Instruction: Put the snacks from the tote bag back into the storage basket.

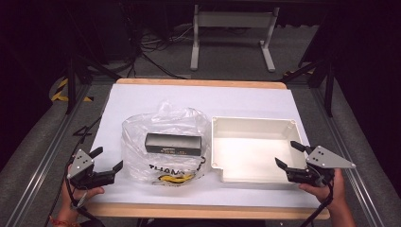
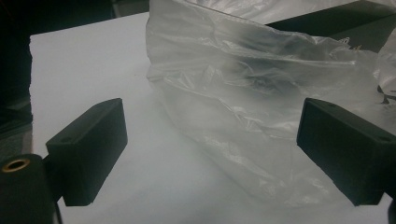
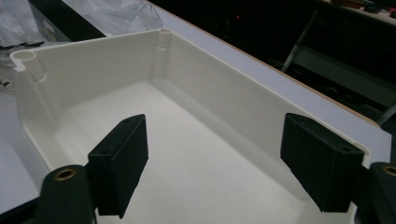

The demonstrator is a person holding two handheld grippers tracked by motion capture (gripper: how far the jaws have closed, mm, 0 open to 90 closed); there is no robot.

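Both my grippers sit at the near table edge, jaws apart, holding nothing: left gripper (image 1: 108,159) just beside one bag (image 1: 163,142), right gripper (image 1: 290,154) over one tray (image 1: 250,124). One black box (image 1: 173,144) lies inside the bag at mid-table. Crumpled and clear, the bag bears black print and a yellow patch near its front.

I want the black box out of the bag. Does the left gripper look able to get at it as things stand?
Probably not directly. The left gripper stands open beside the clear plastic bag, and the black box lies inside it, so the film covers the box on that side.
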